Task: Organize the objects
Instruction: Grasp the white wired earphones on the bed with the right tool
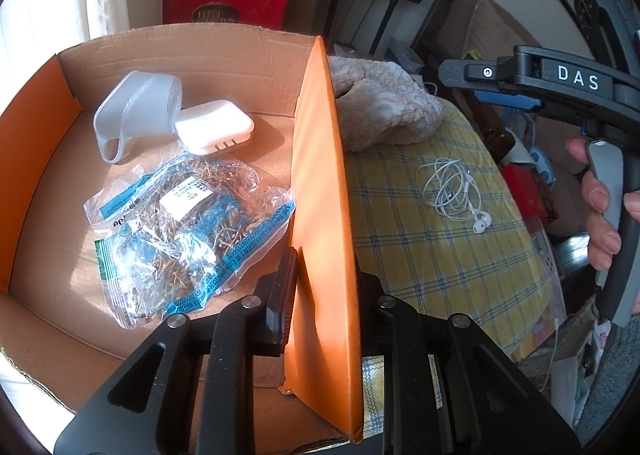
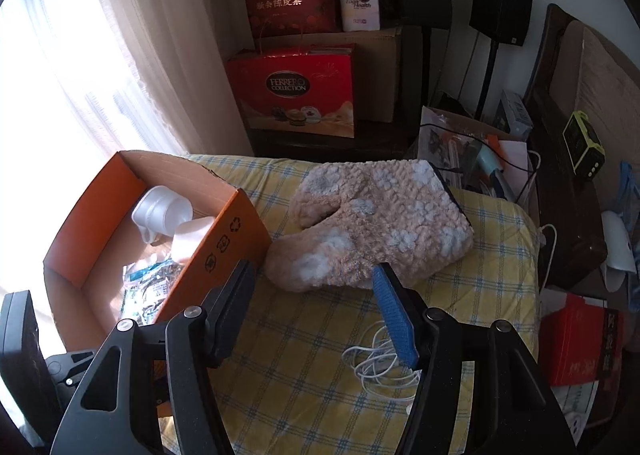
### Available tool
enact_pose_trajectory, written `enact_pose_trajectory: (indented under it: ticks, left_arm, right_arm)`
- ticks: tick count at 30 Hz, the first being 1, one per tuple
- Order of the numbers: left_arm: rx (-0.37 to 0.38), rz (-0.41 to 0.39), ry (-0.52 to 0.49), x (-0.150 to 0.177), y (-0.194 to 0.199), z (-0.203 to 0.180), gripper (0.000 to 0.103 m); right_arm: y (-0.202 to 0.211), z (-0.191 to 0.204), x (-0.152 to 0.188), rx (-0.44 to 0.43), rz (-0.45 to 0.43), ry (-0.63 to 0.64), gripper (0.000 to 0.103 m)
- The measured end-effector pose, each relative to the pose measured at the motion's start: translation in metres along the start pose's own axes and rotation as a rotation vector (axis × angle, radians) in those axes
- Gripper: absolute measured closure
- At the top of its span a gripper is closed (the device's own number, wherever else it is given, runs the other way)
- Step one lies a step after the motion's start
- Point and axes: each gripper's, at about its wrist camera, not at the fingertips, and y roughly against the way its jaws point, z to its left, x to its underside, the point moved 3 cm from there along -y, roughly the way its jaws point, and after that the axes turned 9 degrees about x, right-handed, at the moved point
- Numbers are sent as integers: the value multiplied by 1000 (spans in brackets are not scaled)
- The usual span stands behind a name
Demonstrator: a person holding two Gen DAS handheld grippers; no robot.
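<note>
Cardboard box (image 1: 256,55), one cup (image 1: 136,111), one earphone set (image 1: 456,191)

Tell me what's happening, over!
Left gripper clamped on the box wall. Right gripper open, above the earphones. Cup, soap case, snack bag boxed. Fuzzy socks waiting.

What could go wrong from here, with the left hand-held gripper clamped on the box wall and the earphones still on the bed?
1. The left hand-held gripper pinches the thin box wall; pulling could bend it or tip the cardboard box.
2. The earphones lie in a loose tangle; the open right hand-held gripper may catch only one loop and trail the cable.
3. The fluffy slippers lean against the box and may shift with it.
</note>
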Motion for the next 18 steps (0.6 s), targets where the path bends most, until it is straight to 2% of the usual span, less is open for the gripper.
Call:
enact_pose_trajectory:
  ticks: [5, 18]
  left_arm:
    - [-13, 5, -7, 9, 5, -3, 84]
    - [-37, 6, -16, 5, -1, -17, 86]
  right_arm:
    - [1, -18, 16, 28, 5, -38, 40]
    - [-20, -54, 53, 112, 58, -107, 40]
